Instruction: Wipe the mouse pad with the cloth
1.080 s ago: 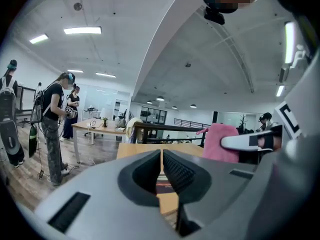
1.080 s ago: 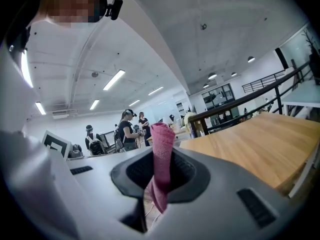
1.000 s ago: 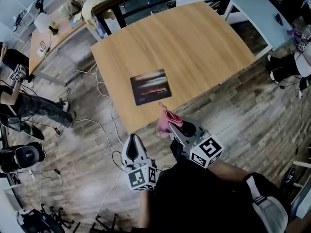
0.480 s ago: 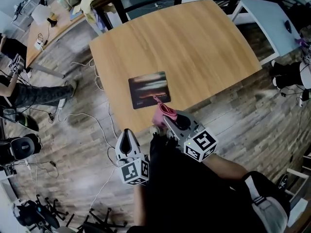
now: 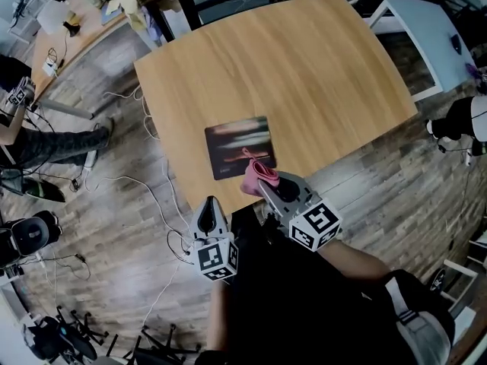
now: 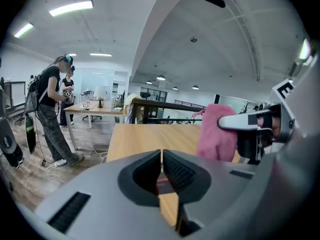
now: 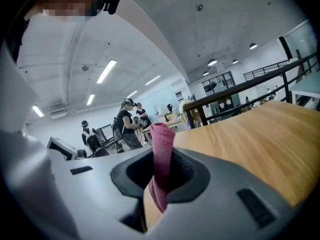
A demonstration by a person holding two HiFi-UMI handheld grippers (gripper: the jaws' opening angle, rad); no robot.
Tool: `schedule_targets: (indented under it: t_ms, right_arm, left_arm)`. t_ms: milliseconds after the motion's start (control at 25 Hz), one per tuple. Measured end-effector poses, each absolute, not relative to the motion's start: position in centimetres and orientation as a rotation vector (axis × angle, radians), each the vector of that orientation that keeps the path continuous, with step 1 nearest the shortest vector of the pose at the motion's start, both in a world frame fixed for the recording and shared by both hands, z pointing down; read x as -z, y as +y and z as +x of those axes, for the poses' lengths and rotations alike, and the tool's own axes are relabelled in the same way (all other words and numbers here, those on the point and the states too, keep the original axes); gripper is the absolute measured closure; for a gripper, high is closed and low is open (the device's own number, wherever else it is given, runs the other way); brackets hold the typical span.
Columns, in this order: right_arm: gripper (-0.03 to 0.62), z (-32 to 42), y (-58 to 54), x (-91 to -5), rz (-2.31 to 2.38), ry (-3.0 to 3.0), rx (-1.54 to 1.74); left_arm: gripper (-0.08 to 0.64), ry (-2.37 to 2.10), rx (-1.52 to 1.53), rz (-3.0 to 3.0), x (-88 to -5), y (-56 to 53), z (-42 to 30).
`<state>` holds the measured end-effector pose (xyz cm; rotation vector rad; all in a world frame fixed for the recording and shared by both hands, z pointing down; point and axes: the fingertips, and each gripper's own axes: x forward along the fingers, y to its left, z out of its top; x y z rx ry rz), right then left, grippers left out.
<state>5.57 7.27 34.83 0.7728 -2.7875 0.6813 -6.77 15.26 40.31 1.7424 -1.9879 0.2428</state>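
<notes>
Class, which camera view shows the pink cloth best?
Right gripper view: the cloth stands close and central, clamped in the right gripper. The left gripper view shows it sideways at right; the head view shows it small.

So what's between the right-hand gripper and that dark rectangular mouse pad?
Only the pink cloth, clamped in the right gripper and reaching over the near corner of the dark rectangular mouse pad. The head view shows it; contact can't be told.
</notes>
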Motion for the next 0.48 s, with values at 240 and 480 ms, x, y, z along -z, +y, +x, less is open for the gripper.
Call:
schedule_targets:
  t_ms: [240,480]
  right_arm:
    - [0.529,2.3,4.8,-37.9,0.785,-2.725,-0.711]
    - [0.529,-0.7,2.1,-41.5,0.786,-2.664,-0.742]
  left_arm:
    - [0.528,-1.869,-0.358,1.705,-46.3,13.1,-9.1]
    - [0.528,-1.782,-0.382,1.674,-51.1,11.3,-10.4]
